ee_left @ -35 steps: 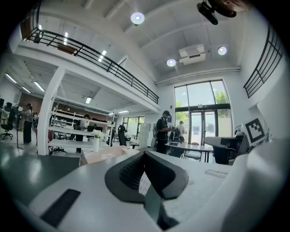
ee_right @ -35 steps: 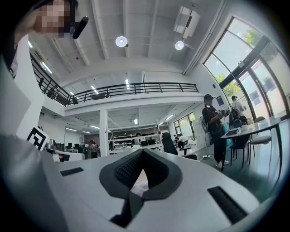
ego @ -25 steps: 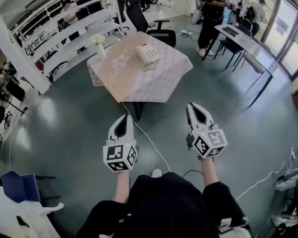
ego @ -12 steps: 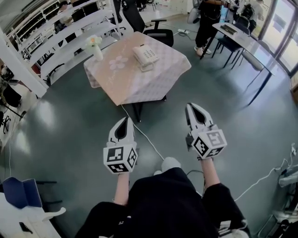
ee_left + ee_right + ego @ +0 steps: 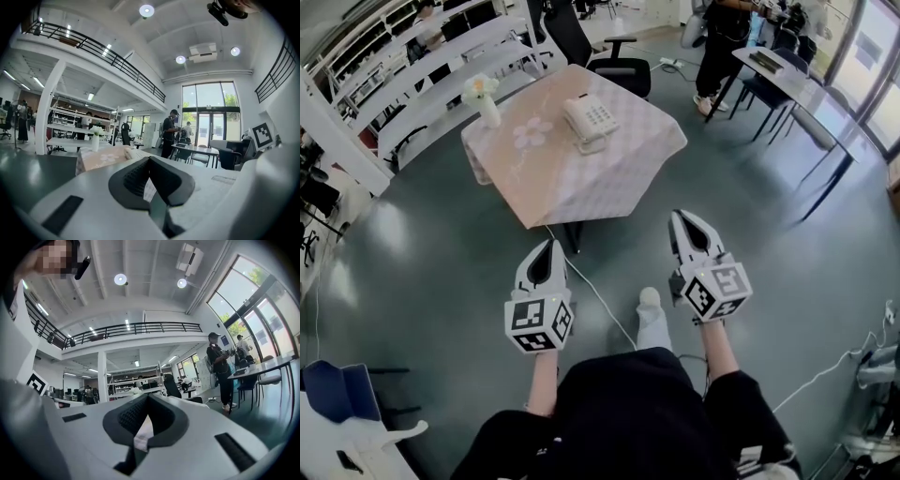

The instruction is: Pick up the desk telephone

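Note:
A white desk telephone (image 5: 589, 120) with a handset and cord sits on a table (image 5: 609, 178) covered with a pink flowered cloth, far ahead in the head view. My left gripper (image 5: 551, 247) and right gripper (image 5: 682, 221) hang over the grey floor well short of the table, both shut and empty, pointing toward it. In the left gripper view the table (image 5: 101, 158) shows low beyond the closed jaws. The telephone is hidden in the right gripper view.
A white vase of flowers (image 5: 485, 99) stands at the table's far left corner. A black office chair (image 5: 598, 52) is behind the table. A white cable (image 5: 598, 291) runs over the floor from under the table. A person (image 5: 724, 42) stands by a dark desk (image 5: 792, 86) at right.
The table and telephone have drawn nearer and shifted slightly left in the head view as both grippers advanced toward them. A foot has stepped forward between the grippers.

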{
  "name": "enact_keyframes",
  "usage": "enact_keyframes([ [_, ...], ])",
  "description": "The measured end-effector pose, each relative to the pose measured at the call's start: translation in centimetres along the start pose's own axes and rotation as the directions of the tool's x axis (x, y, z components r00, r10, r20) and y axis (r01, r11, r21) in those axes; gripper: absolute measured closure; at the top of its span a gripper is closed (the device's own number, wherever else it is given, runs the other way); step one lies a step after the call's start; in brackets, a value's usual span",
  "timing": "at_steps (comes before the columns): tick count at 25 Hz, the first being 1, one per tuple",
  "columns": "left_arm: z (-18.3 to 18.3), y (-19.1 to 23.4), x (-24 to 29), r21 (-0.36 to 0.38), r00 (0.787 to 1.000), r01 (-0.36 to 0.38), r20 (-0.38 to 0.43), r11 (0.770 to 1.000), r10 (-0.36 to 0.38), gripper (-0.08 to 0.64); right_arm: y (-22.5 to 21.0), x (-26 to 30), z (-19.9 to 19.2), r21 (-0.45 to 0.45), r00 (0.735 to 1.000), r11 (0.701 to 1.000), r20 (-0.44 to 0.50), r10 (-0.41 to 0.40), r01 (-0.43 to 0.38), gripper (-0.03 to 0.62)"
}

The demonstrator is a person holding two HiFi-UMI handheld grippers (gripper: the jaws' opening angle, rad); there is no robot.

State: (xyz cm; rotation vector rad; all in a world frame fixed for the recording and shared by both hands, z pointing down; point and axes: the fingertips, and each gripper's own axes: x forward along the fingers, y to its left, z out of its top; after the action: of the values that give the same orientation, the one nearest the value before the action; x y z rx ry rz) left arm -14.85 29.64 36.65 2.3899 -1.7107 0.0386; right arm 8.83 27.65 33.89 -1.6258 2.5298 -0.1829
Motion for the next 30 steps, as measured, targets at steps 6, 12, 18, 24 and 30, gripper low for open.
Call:
enact_keyframes([
  [6, 0.4, 0.1, 6.5, -0.023, 0.999, -0.043, -0.005, 0.999, 0.043, 0.56, -4.5, 5.9, 0.0, 0.0, 0.999, 0.999, -0.023, 0.045, -0.045, 0.6],
  [12, 1.1, -1.2, 13.1, -0.037, 0.997, -0.078, -0.018, 0.996, 0.078, 0.56, -9.2, 11.4, 0.3, 0.007, 0.994, 0.995, -0.058, 0.097, -0.097, 0.6],
  [18, 1.6, -2.2, 18.8, -0.051, 0.994, -0.104, -0.027, 0.993, 0.103, 0.56, -12.8, 15.7, -0.1, 0.021, 0.986, 0.99, -0.09, 0.14, -0.139, 0.6],
  [24, 1.9, -3.4, 23.5, -0.067, 0.992, -0.125, -0.035, 0.99, 0.123, 0.56, -16.3, 19.1, -0.4, 0.055, 0.977, 0.984, -0.119, 0.177, -0.171, 0.6],
  [30, 1.7, -3.9, 26.6, -0.08, 0.986, -0.164, -0.039, 0.983, 0.162, 0.56, -18.9, 21.8, -1.1, 0.082, 0.967, 0.974, -0.131, 0.219, -0.209, 0.6],
])
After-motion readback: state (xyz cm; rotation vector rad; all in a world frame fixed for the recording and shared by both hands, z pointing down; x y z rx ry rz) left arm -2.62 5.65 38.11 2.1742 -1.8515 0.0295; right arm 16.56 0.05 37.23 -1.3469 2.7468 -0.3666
